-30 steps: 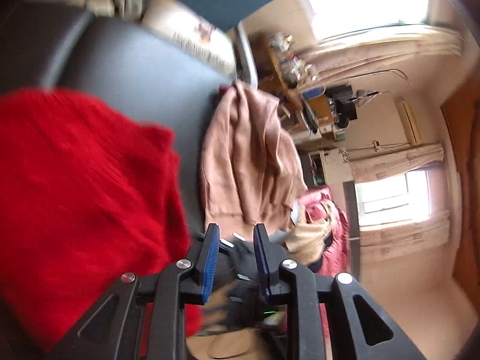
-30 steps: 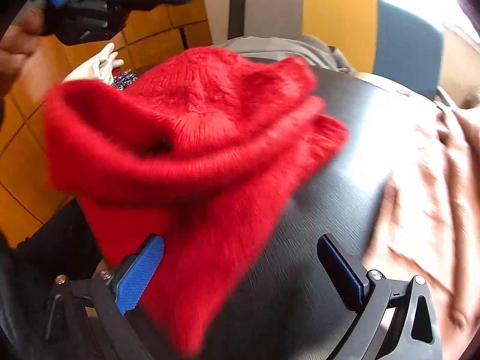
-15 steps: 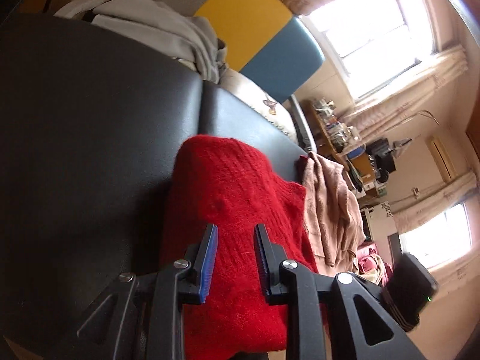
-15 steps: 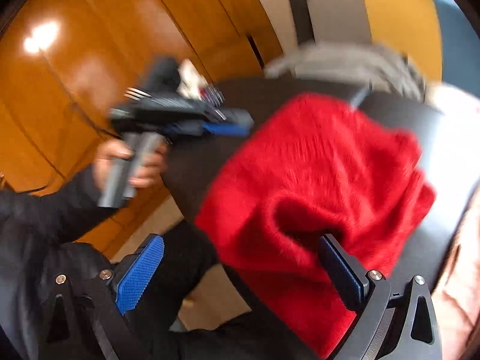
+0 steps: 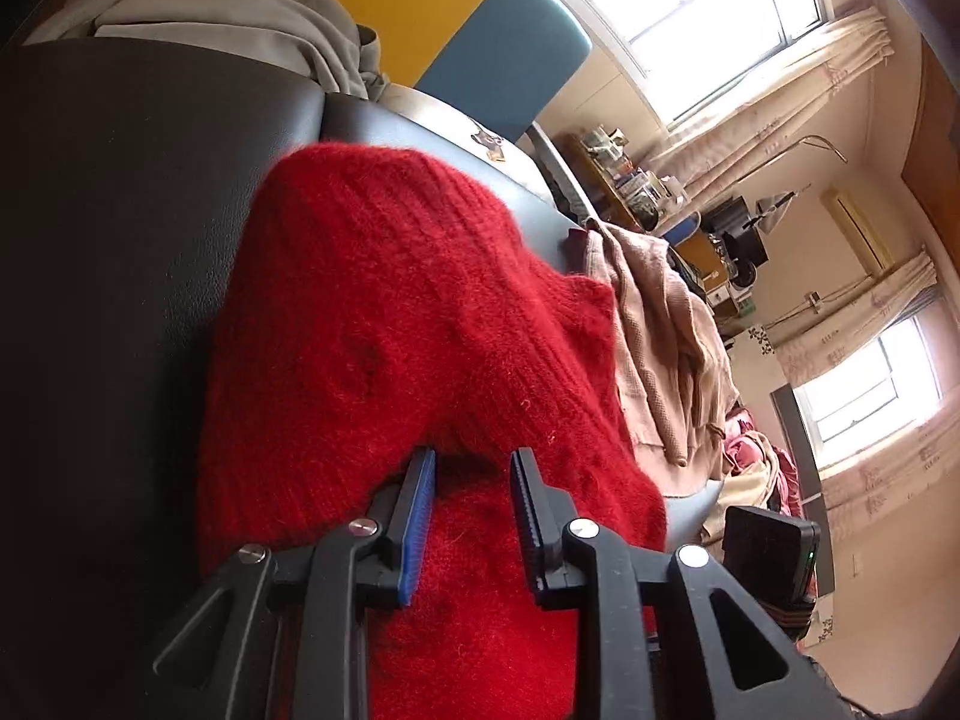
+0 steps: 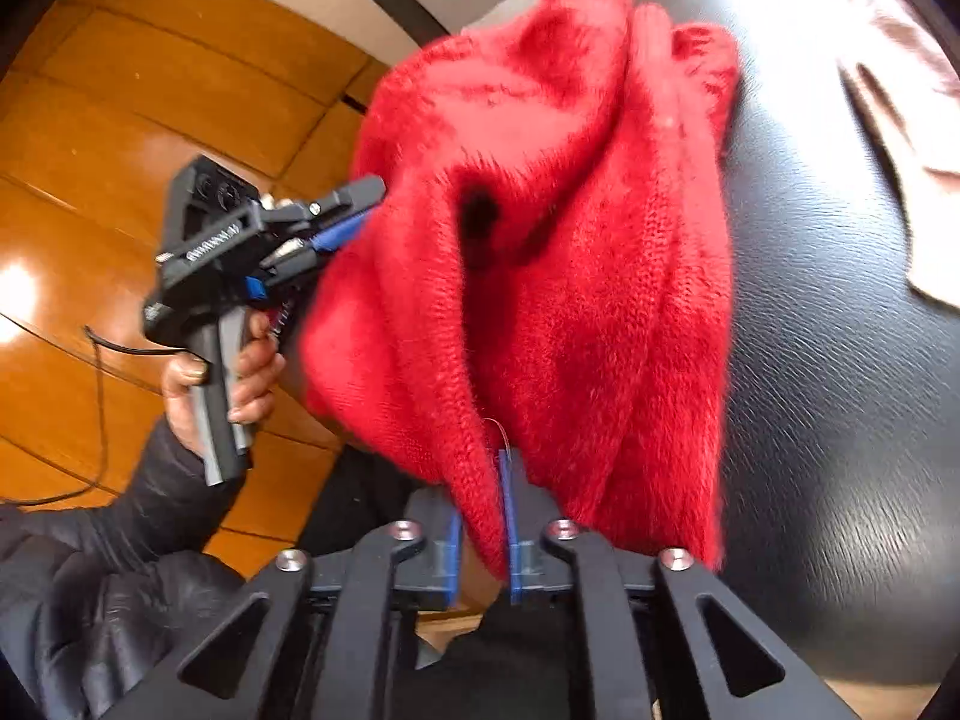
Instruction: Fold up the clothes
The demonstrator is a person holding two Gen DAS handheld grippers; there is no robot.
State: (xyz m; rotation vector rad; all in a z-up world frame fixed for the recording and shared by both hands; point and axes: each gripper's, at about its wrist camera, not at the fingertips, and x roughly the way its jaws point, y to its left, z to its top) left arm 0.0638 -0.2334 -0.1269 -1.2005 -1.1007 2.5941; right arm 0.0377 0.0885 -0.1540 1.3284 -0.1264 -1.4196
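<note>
A red knitted sweater point(image 6: 540, 252) is lying bunched on a black padded surface point(image 6: 840, 360), with the right gripper point(image 6: 480, 516) clenching its near edge between closed jaws. The left gripper point(image 5: 471, 468) is biting into the sweater's side, jaws narrowed on a fold of wool. A beige garment point(image 5: 666, 348) is resting just beyond.
</note>
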